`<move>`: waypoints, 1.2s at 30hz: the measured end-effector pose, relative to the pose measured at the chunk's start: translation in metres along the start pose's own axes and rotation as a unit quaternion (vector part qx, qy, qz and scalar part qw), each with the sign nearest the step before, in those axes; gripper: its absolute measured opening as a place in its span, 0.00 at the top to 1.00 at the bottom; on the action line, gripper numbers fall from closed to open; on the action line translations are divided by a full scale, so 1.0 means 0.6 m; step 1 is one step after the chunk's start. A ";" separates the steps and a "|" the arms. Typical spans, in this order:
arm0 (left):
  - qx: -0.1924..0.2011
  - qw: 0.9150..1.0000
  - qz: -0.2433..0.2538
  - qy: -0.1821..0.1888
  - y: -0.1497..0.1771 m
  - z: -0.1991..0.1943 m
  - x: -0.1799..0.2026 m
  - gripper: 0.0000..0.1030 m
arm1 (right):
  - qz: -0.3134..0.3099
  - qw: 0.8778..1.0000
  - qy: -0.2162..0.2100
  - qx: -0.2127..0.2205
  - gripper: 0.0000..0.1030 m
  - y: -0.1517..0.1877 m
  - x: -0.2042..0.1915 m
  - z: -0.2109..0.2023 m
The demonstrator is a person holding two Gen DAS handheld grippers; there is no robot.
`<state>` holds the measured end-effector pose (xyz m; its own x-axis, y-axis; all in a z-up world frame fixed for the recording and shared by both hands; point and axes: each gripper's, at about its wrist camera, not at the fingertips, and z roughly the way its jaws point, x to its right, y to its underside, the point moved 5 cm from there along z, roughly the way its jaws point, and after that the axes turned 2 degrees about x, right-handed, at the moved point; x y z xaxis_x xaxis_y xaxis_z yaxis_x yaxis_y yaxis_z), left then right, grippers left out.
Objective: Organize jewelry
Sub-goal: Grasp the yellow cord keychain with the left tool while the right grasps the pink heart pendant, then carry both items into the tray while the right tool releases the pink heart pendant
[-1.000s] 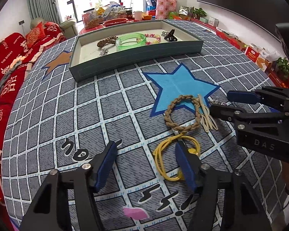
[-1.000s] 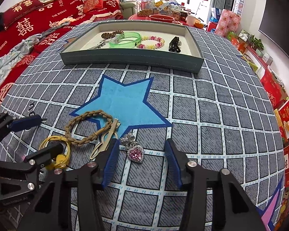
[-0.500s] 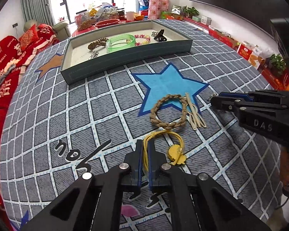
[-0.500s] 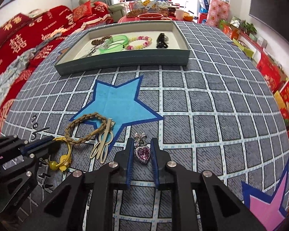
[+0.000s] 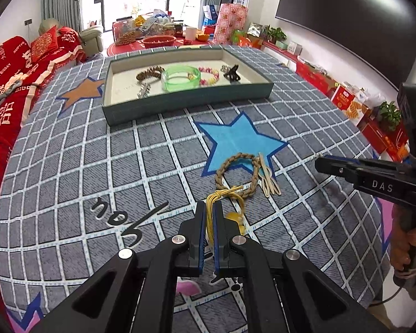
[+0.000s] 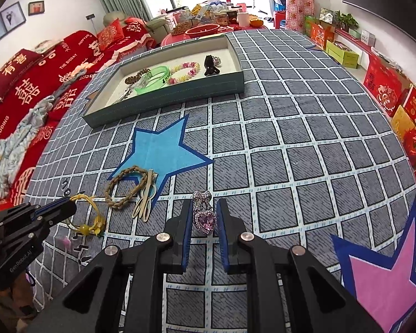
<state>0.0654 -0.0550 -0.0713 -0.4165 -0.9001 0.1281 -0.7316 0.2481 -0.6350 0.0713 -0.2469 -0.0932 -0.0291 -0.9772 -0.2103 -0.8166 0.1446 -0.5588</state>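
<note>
Left gripper (image 5: 210,208) clamped on yellow cord bracelet (image 5: 226,197), near the table's (image 5: 69,166) front edge. Braided brown bracelet (image 5: 235,174) and beige hair clip (image 5: 267,179) lie just beyond, on the blue star (image 5: 241,138). Right gripper (image 6: 205,211) clamped on pink heart brooch (image 6: 205,219), right of the clip. Tray (image 5: 185,105) of jewelry at the far edge.
</note>
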 end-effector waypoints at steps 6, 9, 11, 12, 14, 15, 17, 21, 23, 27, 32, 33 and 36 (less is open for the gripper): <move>0.021 1.000 0.001 0.000 -0.021 -0.022 -0.002 0.83 | 0.004 1.000 -0.007 0.010 0.82 -0.009 -0.004 -0.014; 0.026 1.000 0.000 0.001 -0.031 -0.027 -0.003 0.83 | 0.002 1.000 -0.009 0.015 0.82 -0.017 -0.008 -0.020; 0.028 1.000 -0.002 -0.001 -0.035 -0.027 -0.006 0.83 | 0.002 1.000 -0.011 0.018 0.82 -0.021 -0.010 -0.023; 0.029 1.000 -0.005 -0.002 -0.038 -0.027 -0.009 0.83 | 0.001 1.000 -0.011 0.019 0.82 -0.024 -0.011 -0.024; 0.029 1.000 -0.009 -0.001 -0.042 -0.027 -0.013 0.83 | 0.001 1.000 -0.013 0.021 0.82 -0.030 -0.012 -0.025; 0.030 0.999 -0.012 -0.001 -0.045 -0.026 -0.015 0.83 | 0.001 1.000 -0.013 0.022 0.82 -0.033 -0.013 -0.026; 0.032 0.999 -0.014 -0.003 -0.051 -0.025 -0.019 0.83 | 0.002 1.000 -0.015 0.024 0.82 -0.039 -0.013 -0.026; 0.038 0.999 -0.017 -0.006 -0.068 -0.022 -0.026 0.83 | 0.005 0.999 -0.021 0.025 0.82 -0.056 -0.014 -0.024; 0.041 0.999 -0.020 -0.007 -0.077 -0.020 -0.030 0.83 | 0.004 0.999 -0.022 0.026 0.82 -0.065 -0.016 -0.021; 0.049 0.998 -0.026 -0.010 -0.104 -0.015 -0.041 0.83 | -0.003 0.999 -0.024 0.026 0.82 -0.090 -0.023 -0.012; 0.061 0.998 -0.028 -0.017 -0.138 -0.009 -0.056 0.83 | -0.017 0.999 -0.024 0.031 0.82 -0.131 -0.036 -0.001; 0.063 0.997 -0.030 -0.018 -0.144 -0.009 -0.060 0.83 | -0.019 0.999 -0.024 0.032 0.82 -0.138 -0.038 0.001; 0.073 0.997 -0.035 -0.020 -0.169 -0.007 -0.070 0.83 | -0.026 0.999 -0.025 0.031 0.82 -0.164 -0.048 0.013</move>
<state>0.1551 -0.0407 -0.0090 -0.3438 -0.9275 0.1468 -0.6700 0.1328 -0.7304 0.1570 -0.2320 -0.0386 0.0428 -0.9747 -0.2194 -0.7792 0.1049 -0.6180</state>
